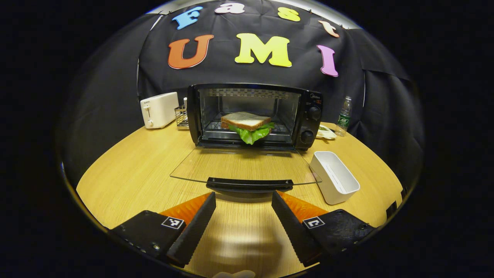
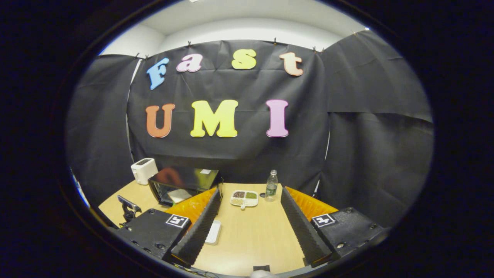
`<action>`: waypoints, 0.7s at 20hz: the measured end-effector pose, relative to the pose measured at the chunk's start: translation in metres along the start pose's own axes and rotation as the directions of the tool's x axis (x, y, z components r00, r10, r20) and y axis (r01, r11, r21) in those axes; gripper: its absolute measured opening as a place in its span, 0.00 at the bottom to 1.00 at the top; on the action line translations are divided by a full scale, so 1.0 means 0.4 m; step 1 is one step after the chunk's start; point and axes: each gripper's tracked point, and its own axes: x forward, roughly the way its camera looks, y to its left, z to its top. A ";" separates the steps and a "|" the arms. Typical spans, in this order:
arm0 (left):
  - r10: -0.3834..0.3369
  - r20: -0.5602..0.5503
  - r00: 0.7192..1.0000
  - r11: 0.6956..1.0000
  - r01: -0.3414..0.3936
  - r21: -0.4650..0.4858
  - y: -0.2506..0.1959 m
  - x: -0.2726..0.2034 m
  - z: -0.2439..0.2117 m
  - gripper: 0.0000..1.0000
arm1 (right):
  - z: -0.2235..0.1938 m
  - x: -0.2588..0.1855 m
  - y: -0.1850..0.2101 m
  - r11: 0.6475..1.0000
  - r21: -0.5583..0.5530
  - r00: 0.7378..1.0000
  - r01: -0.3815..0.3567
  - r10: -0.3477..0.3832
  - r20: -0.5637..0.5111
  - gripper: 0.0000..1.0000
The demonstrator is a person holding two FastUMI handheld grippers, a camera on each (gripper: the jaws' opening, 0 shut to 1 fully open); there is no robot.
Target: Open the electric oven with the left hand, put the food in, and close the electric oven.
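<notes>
Ahead of the left hand-held gripper [image 1: 243,210], whose fingers gape wide and hold nothing, the electric oven [image 1: 255,116] stands on the counter [image 1: 127,170] with its glass door [image 1: 245,166] dropped flat and the sandwich [image 1: 247,125] inside, while the right hand-held gripper [image 2: 251,224] likewise gapes empty.

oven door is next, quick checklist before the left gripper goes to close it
1. Sandwich inside the oven: ok, though its lettuce hangs over the front of the rack.
2. Glass door fully down, handle facing the left gripper: ok.
3. Left gripper open and empty, apart from the handle: ok.
4. White container beside the door, not on it: ok.
5. Right gripper open, away from the oven: ok.
</notes>
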 end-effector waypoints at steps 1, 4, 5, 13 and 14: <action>-0.005 0.001 1.000 1.000 0.005 0.006 -0.007 0.011 -0.002 0.96 | -0.019 0.003 -0.005 1.000 0.005 1.000 0.004 -0.004 -0.013 0.95; -0.018 0.000 1.000 1.000 0.018 0.010 -0.014 0.039 -0.005 0.96 | -0.027 0.003 -0.005 1.000 0.012 1.000 0.007 -0.007 -0.016 0.95; -0.022 -0.010 1.000 1.000 0.022 0.009 -0.016 0.046 -0.014 0.95 | -0.031 0.006 -0.007 1.000 0.008 1.000 0.009 -0.009 -0.018 0.95; -0.033 -0.030 0.999 0.999 0.033 0.013 -0.013 0.071 -0.031 0.95 | -0.035 0.020 0.003 1.000 -0.005 0.999 0.005 -0.005 -0.036 0.96; -0.035 -0.032 0.999 0.999 0.035 0.006 -0.014 0.073 -0.029 0.95 | -0.035 0.023 0.004 1.000 -0.005 0.999 0.002 -0.002 -0.042 0.96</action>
